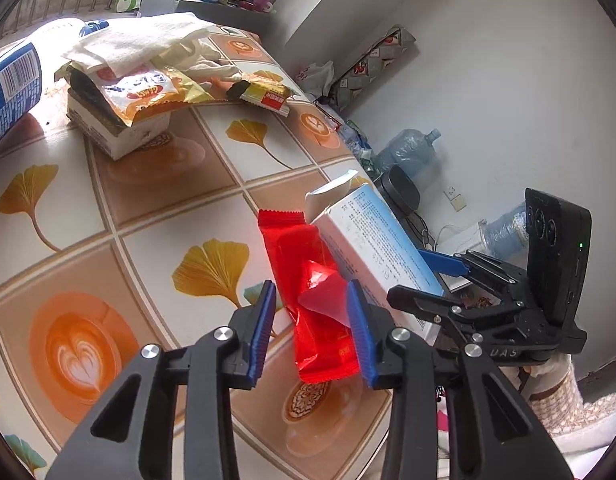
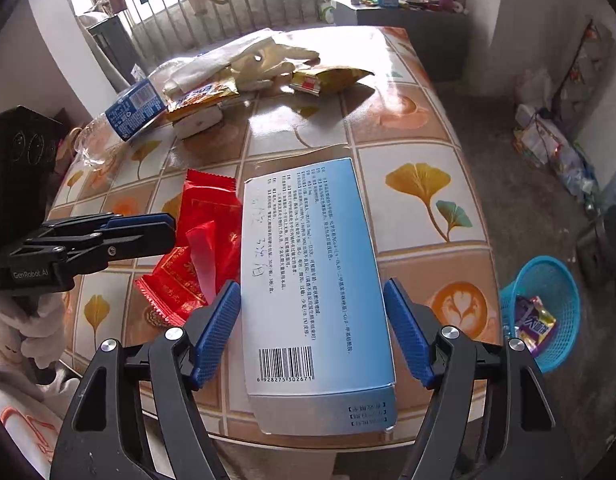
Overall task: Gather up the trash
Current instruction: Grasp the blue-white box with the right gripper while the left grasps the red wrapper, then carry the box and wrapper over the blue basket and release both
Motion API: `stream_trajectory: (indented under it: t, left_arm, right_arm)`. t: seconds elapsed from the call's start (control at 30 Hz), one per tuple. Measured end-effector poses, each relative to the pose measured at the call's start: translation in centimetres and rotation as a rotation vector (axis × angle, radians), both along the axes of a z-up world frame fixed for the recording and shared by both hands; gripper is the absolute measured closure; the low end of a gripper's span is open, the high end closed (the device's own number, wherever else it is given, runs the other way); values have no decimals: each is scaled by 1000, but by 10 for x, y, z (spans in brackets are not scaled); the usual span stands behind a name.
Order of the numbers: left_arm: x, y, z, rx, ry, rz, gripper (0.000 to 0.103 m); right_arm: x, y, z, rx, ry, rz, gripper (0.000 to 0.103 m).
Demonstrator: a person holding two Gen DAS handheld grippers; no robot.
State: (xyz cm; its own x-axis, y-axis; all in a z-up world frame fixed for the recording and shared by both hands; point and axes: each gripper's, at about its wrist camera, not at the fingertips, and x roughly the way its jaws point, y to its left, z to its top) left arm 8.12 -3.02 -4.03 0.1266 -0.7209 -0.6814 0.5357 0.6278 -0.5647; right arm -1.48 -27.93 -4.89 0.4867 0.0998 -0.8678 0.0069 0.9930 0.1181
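Note:
A red foil wrapper lies crumpled on the tiled table, touching a long white and blue carton on its right. My left gripper straddles the wrapper's near end. Its right pad brushes the foil, a gap shows at the left pad, and it is open. My right gripper stands over the carton with one finger on each long side. Narrow gaps show beside both pads, so it is open. The carton's near end overhangs the table edge.
A blue mesh basket with a purple wrapper inside sits on the floor, right of the table. At the far end of the table lies a pile: a blue-labelled plastic bottle, snack wrappers, tissue and a small white box.

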Motion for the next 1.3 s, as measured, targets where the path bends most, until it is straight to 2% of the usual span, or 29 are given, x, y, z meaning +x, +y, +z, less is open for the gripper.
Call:
stream_trajectory:
  t: [0.13,0.2,0.33,0.43,0.63,0.87,1.1,1.3]
  left_arm:
    - [-7,-10,-2,75,-32,-24,68]
    - [-12,-14,-4,112,-55,-32,75]
    - [-15,-22,-10,147,-55,-41,84]
    - [-16,-24,-10,165,-74,-44,87]
    - [-15,-27,-10,173,-85,-38,90]
    - [-16,-22,-7,159,-85,-29,92]
    - [-14,-22,11,113,-110,-30,93]
    - [-2,-40,33,69,-149,-58,93]
  right_arm:
    - [-3,-18,0,31,4,-68,34]
    - [-5,-20,1,36,1,-79,34]
    - [-7,-16,3,43,4,-50,33]
    - [-6,-8,0,14,8,-29,31]
    - [-7,-3,-16,-4,45,-16,31]
    - [-10,-14,-13,43,22,-45,34]
    - [-15,-38,2,149,-44,-111,36]
    - [-27,-68,22,223,-133,-198,36]
